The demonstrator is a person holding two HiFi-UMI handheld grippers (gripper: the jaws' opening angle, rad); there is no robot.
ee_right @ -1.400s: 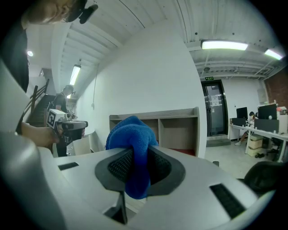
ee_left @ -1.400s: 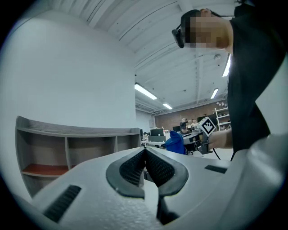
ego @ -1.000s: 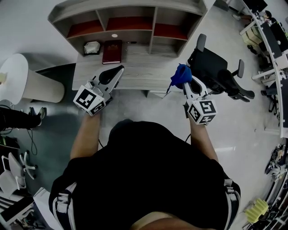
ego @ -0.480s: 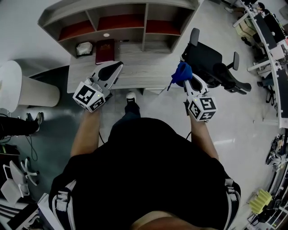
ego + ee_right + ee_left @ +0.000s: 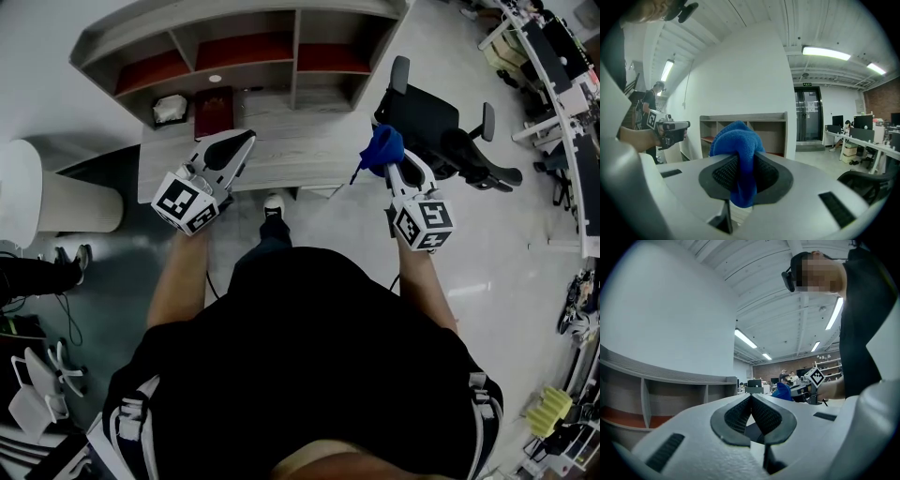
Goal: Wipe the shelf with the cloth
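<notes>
The person has stepped closer. The shelf (image 5: 234,23) sits a little further left in the head view than a second ago, and a shoe (image 5: 273,203) has come into view below the desk (image 5: 309,141). The right gripper (image 5: 394,165) stays clamped on the blue cloth (image 5: 382,147), in the air short of the shelf (so no wiping yet). The left gripper (image 5: 242,145) has its jaws together on nothing.
</notes>
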